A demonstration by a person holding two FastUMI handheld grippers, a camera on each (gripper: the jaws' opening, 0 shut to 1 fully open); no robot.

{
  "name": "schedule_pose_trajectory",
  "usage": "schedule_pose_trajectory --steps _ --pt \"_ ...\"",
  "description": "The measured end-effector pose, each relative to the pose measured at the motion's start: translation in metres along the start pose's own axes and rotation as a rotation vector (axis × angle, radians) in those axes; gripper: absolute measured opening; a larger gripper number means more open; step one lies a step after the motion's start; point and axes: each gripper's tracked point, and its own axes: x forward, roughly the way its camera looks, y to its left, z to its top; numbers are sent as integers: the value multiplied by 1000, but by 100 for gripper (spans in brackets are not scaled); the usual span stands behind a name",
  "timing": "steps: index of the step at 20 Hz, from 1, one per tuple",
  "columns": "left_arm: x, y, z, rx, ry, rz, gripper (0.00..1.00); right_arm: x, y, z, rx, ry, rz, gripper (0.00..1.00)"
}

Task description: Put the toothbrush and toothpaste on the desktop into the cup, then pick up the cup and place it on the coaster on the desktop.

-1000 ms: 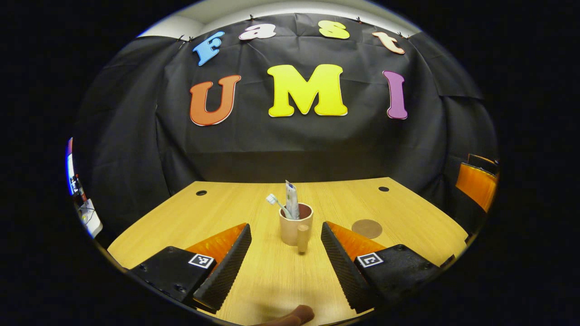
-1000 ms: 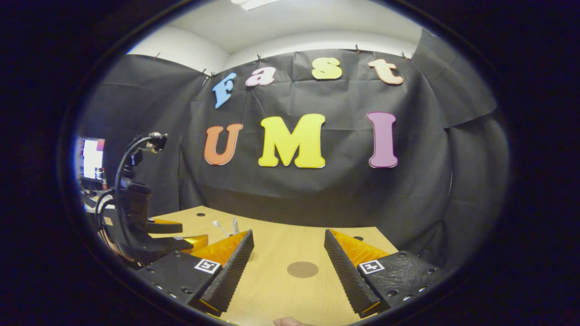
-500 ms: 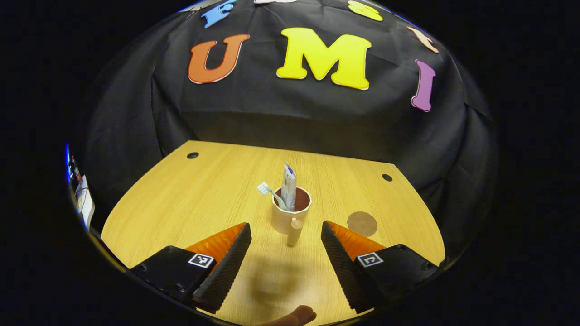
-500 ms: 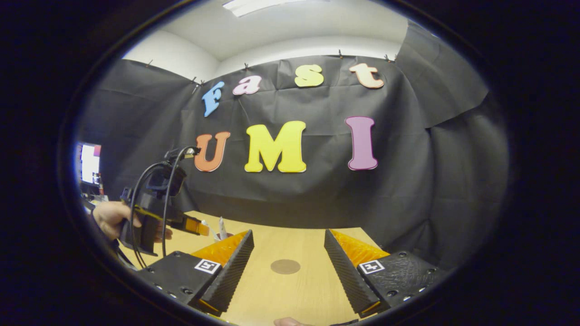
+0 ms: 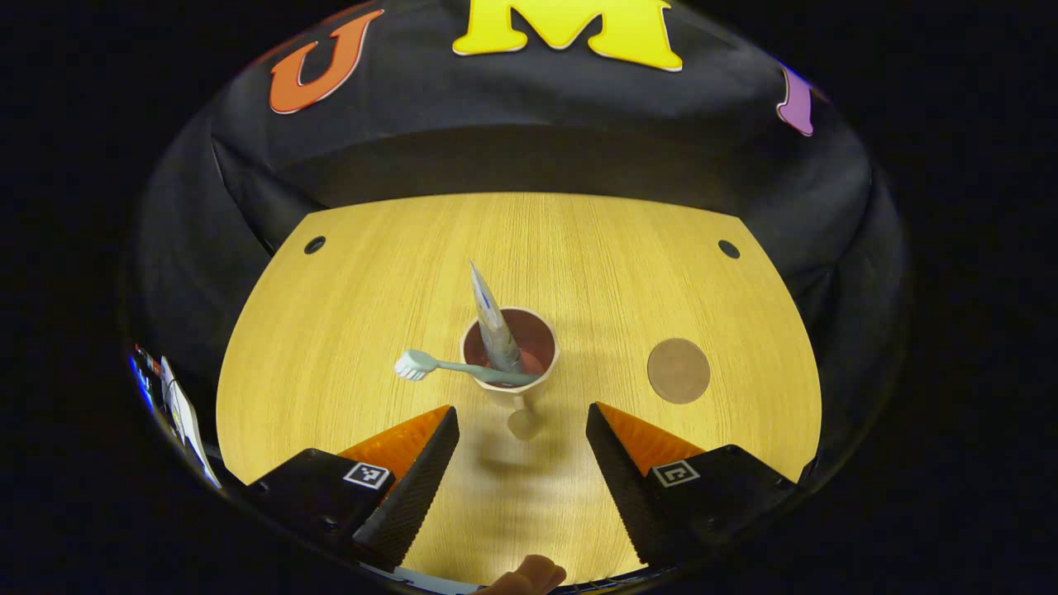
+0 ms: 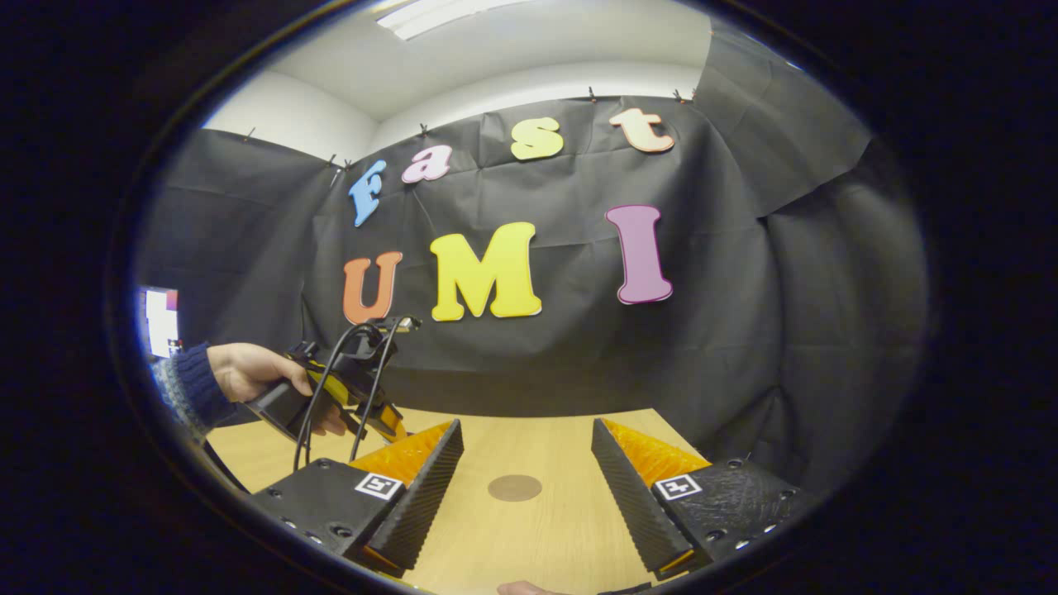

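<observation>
Left gripper (image 5: 522,430): jaws spread — above the cup (image 5: 509,357)
Cup: toothbrush (image 5: 463,368), toothpaste (image 5: 493,322) inside
Right gripper (image 6: 526,463): jaws spread — coaster (image 6: 514,487) between

text: none legible — toothpaste (image 5: 494,330) print too blurred

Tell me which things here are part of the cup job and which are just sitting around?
Part of the job:
cup
toothbrush, in the cup
toothpaste, in the cup
coaster, bare
left gripper, jaws open
right gripper, jaws open

Just around:
desktop cable holes
screen off to the side
</observation>
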Motion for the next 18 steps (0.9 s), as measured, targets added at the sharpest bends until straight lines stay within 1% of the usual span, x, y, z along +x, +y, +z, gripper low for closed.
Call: schedule_pose_trajectory --steps 2,3,5,6,7,8,9,10,11,12,13,14,15,16,17,18 --pt "20 10 -5 -18 54 22 98 -1 -1 -2 7 7 6 94" --pt "31 15 -10 -37 85 34 98 1 -2 -4 8 11 7 92" --pt "55 27 -19 -71 154 48 97 1 -1 -7 15 22 20 93" --pt "63 36 -22 -74 177 68 96 1 2 -8 18 26 32 93" --pt "73 43 -21 -76 194 85 95 2 2 -8 20 28 38 93" --pt "82 47 -21 -82 204 92 94 3 0 -8 18 31 36 96" --pt "88 51 -23 -87 221 100 92 5 -4 -10 17 32 30 94" --pt "91 51 -25 -104 241 99 88 6 -8 -9 22 31 24 94" --pt "97 49 -23 -111 241 98 79 8 -9 -9 35 33 21 93" --pt "98 46 -20 -106 237 91 76 7 -10 -9 51 36 24 94" --pt "101 45 -18 -101 242 91 64 7 -11 -9 60 38 25 94" --pt "102 45 -16 -104 243 87 61 8 -16 -9 63 36 18 95" --pt "104 44 -13 -106 238 75 42 8 -18 -7 60 31 13 95" --pt "105 43 -12 -99 246 61 26 8 -18 -6 57 27 11 95" --pt "103 42 -9 -99 246 44 31 9 -18 -8 53 27 7 95" --pt "101 39 -7 -109 247 22 30 8 -19 -9 49 30 0 91"
